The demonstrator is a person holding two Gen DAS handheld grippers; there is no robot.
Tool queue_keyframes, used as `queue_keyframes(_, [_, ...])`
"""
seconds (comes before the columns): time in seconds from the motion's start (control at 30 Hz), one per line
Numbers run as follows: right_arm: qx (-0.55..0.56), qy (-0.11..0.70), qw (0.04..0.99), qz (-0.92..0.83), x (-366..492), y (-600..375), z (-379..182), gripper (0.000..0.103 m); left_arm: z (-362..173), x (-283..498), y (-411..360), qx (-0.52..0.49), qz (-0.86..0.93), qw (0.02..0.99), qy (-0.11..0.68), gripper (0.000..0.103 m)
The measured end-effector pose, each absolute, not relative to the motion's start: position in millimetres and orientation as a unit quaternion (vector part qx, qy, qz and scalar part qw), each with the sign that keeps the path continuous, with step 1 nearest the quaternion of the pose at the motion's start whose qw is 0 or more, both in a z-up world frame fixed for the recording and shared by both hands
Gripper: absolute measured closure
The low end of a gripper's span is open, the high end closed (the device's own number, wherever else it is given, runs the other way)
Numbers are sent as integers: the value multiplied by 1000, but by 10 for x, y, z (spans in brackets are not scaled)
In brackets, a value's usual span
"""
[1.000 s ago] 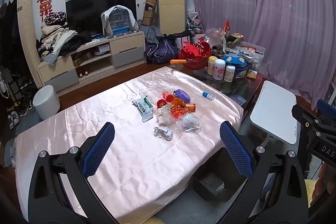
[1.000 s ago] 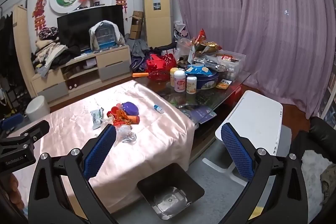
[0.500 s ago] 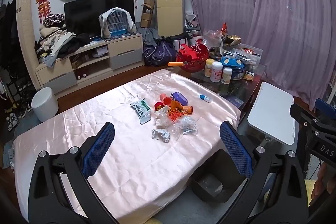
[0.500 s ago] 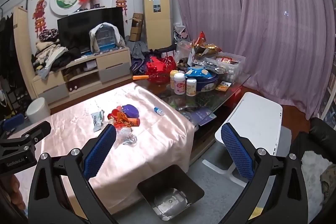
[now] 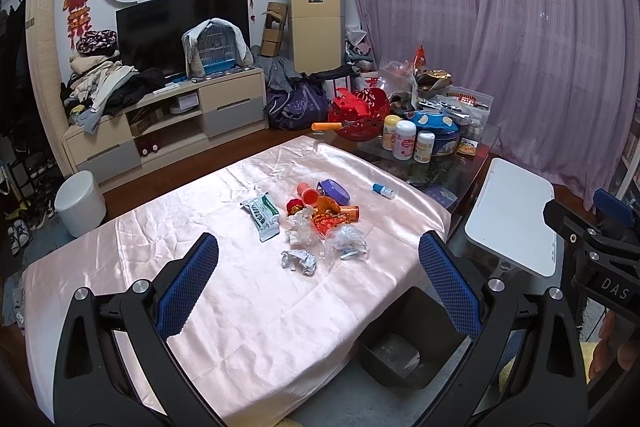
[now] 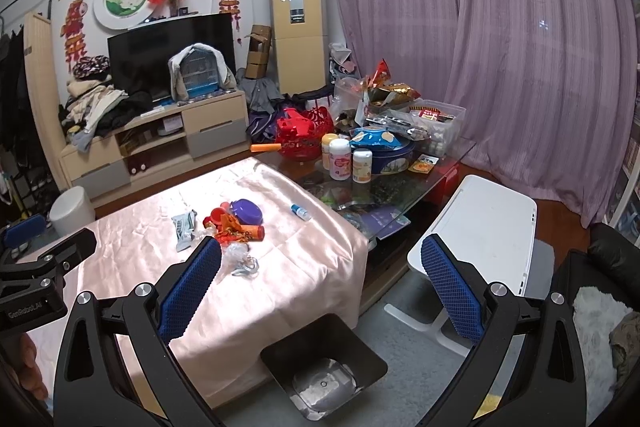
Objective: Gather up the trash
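A pile of trash lies on the pink cloth table point(image 5: 248, 299): a green-white wrapper point(image 5: 262, 213), crumpled foil point(image 5: 299, 261), clear plastic point(image 5: 347, 243), an orange wrapper point(image 5: 330, 217), a purple lid point(image 5: 334, 189) and a small blue-capped bottle point(image 5: 383, 189). The pile also shows in the right wrist view point(image 6: 236, 227). A dark trash bin point(image 6: 324, 371) stands on the floor at the table's near corner, also seen in the left wrist view point(image 5: 404, 351). My left gripper point(image 5: 318, 287) is open and empty, held above and short of the pile. My right gripper point(image 6: 318, 291) is open and empty above the bin.
A glass coffee table point(image 6: 400, 183) crowded with jars, a blue tin and snacks stands beyond the cloth table. A white stool point(image 6: 484, 223) stands to the right, a white bin point(image 5: 80, 203) on the floor to the left, and a TV cabinet point(image 5: 168, 123) at the back.
Both grippers have drifted slightly back and up, so the pile sits a little farther off. Both stay open and empty.
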State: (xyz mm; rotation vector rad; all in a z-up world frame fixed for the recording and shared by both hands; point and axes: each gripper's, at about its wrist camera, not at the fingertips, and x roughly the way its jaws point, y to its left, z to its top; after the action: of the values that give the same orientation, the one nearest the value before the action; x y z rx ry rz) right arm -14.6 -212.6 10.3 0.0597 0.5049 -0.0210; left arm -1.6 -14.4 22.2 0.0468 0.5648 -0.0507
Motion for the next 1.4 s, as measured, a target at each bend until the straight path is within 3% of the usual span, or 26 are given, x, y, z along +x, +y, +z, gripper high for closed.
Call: queue_keyframes(1.4, [27, 252, 967, -10, -157, -2185, 133, 3, 213, -6, -132, 22, -28, 961, 273, 8])
